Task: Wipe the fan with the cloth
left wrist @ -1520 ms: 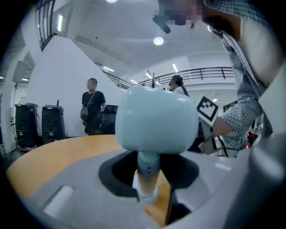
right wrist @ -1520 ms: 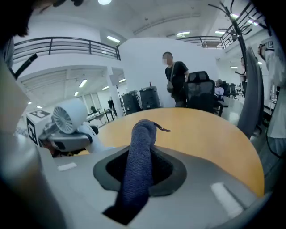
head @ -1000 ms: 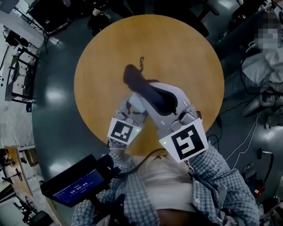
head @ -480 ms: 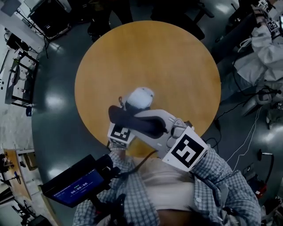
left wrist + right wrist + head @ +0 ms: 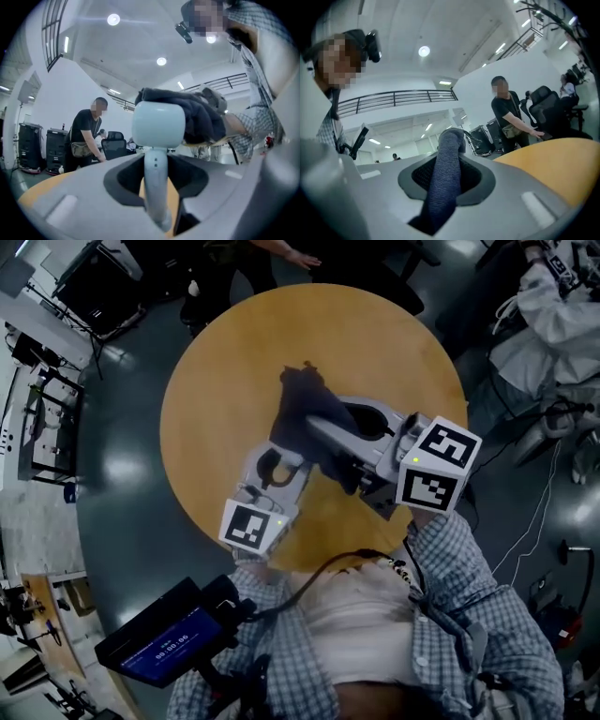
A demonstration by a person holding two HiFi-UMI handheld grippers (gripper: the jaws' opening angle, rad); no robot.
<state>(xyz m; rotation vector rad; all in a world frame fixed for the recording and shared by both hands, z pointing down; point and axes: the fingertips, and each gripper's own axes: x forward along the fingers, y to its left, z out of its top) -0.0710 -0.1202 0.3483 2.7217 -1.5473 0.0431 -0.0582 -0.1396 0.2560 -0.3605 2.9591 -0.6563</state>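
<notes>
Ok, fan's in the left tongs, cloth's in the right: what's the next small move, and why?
Probably sweep the right tongs sideways so the cloth drags over the head of the fan. The left tongs clamp its stem, head up, and the cloth sits bunched against one side of the head, leaving its near face bare.

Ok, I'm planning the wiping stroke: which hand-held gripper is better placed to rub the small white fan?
Right, probably. The right hand-held gripper is shut on the dark blue cloth, which lies against the small white fan. The left hand-held gripper clamps that fan, so it can only steady it.
</notes>
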